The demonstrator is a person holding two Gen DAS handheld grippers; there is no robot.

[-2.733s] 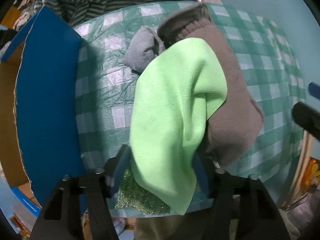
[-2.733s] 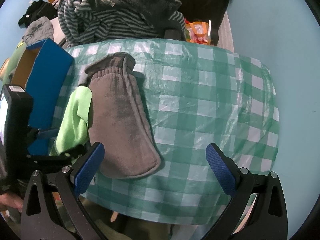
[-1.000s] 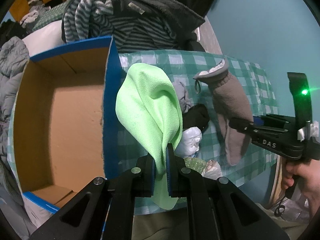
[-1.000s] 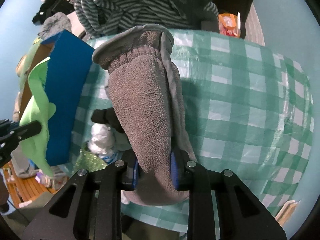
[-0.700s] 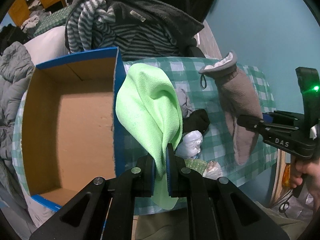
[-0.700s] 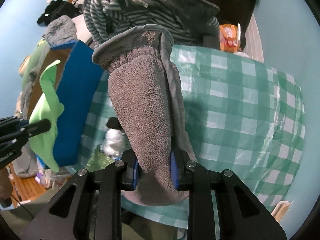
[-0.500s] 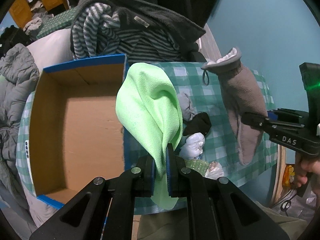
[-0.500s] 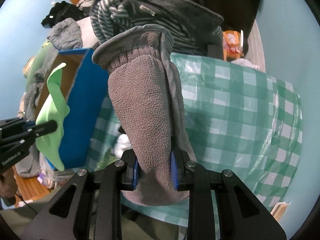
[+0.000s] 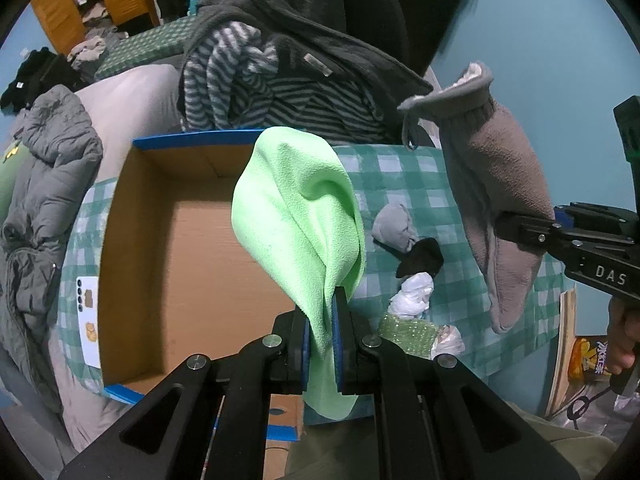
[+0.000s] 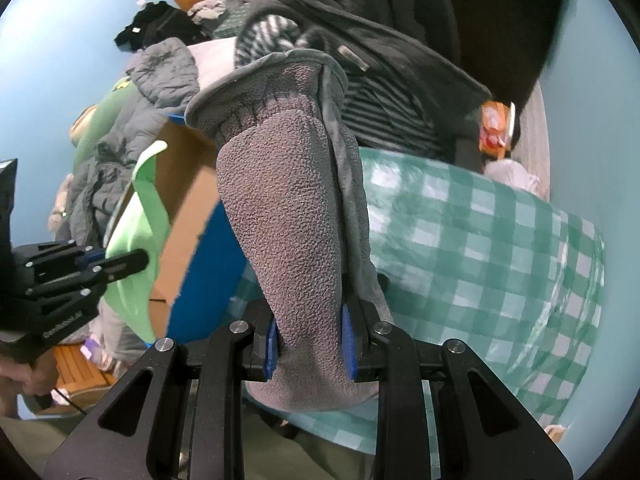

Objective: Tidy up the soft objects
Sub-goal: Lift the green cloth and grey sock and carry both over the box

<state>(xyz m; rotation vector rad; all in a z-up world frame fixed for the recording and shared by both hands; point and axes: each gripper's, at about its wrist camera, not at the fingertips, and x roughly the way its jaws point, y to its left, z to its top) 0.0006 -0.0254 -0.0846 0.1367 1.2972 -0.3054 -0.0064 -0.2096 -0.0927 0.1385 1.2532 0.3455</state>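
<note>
Left claw (image 9: 321, 344): jaws pressed together on a fold of the lime green cloth (image 9: 300, 216). The cloth hangs from the pads, clear of the table (image 9: 424, 184), its bulk over the right wall of the cardboard box (image 9: 132, 236) and a short tail dangling below the pads. In the right wrist view the same cloth (image 10: 136, 216) shows at the left, pinched in the left claw (image 10: 134, 258) beside the box (image 10: 180, 184).

Right claw (image 10: 310, 340): blue pads clamped on the fingertip end of the grey fleece mitten (image 10: 288, 216), cuff pointing away from the camera. The mitten is off the table, held above the green-and-white checked cover (image 10: 500, 240). In the left wrist view the mitten (image 9: 496, 208) hangs at the right, gripped by the right claw (image 9: 516, 232); part of a hand (image 9: 622, 340) shows on its handle.

Box: open, blue outside, brown inside; no item visible in it.

On the table, right of the box: 1 grey sock bundle (image 9: 394, 226), 1 black item (image 9: 422, 260) touching it, 1 white crumpled item (image 9: 414, 294) and 1 glittery green item (image 9: 406, 330), lying close together.

Behind the table: a heap of dark and striped clothing (image 9: 280, 76).
</note>
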